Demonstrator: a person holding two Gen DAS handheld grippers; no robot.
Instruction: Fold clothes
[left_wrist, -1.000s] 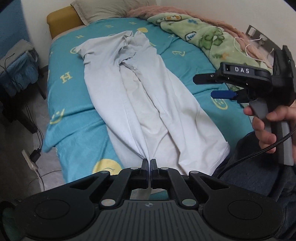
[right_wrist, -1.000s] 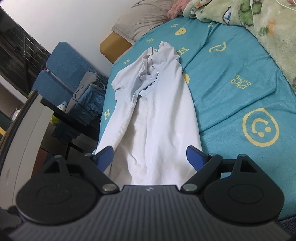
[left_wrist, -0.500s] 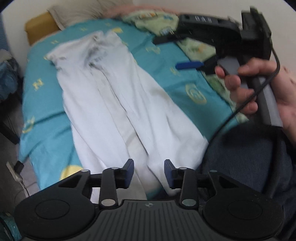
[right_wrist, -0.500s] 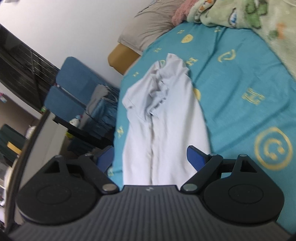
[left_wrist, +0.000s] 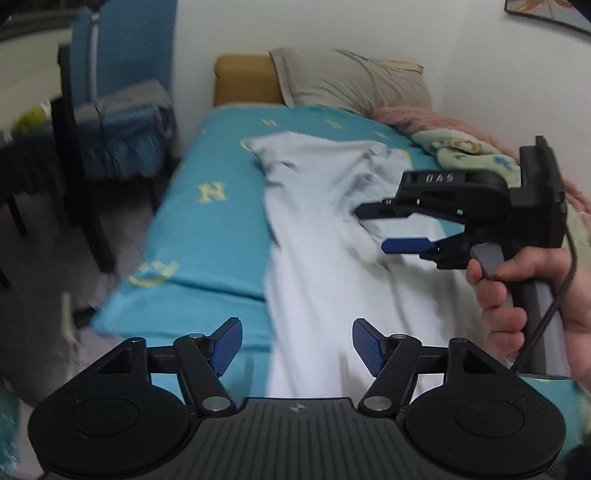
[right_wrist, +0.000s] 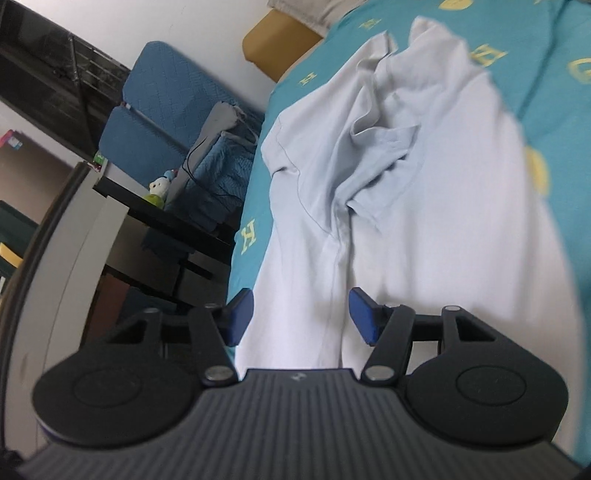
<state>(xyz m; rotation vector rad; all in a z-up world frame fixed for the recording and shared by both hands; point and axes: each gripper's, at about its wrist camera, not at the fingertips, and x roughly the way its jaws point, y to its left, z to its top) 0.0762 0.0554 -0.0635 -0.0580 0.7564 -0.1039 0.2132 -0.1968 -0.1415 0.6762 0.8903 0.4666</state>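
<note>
Now I am between folds on the white T-shirt (left_wrist: 325, 236), which lies lengthwise on the teal bedsheet (left_wrist: 207, 229) with both sides already turned in toward the middle. My left gripper (left_wrist: 297, 345) is opening with nothing between its pads, poised over the shirt's near hem. My right gripper (right_wrist: 301, 319) is closing, its jaws straddling the central seam without pressing cloth yet. Next, I judge, I must pinch the shirt at two matching points and carry one end over the other. A green blanket (left_wrist: 469, 151) and pillow (left_wrist: 351, 83) crowd the far end; a chair (right_wrist: 155, 107) stands beside the bed.
</note>
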